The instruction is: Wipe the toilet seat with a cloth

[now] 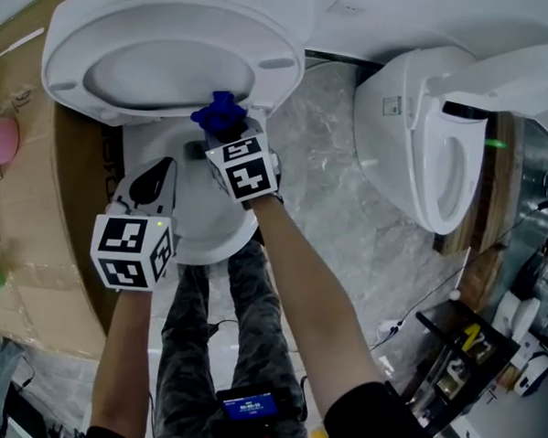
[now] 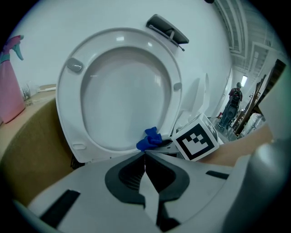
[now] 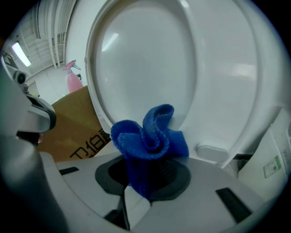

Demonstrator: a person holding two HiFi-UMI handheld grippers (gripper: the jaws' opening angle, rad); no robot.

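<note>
Well, my right tool point(image 3: 136, 184) was clamped on the blue cloth point(image 3: 148, 136), with a bunched wad of it sticking out past the tips. I reckoned I held it that way so soft fabric, not hard plastic, would meet the surface. The toilet seat point(image 1: 67, 61) stood raised, its underside and little bumpers facing me. The cloth sat at the ring's 6 o'clock edge, down near the hinge end. I could not tell whether it was pressing or just shy of the seat. My left tool point(image 2: 144, 157) had its jaws pinched together on nothing. It was at about 7 o'clock from the right one, above the bowl point(image 1: 209, 242), probably kept there to stay out of the wiping path. A second toilet point(image 1: 424, 148) stood at 3 o'clock and cardboard point(image 1: 34, 247) lay at 9 o'clock, both well apart from the work. Most of the ring looked left to wipe.
</note>
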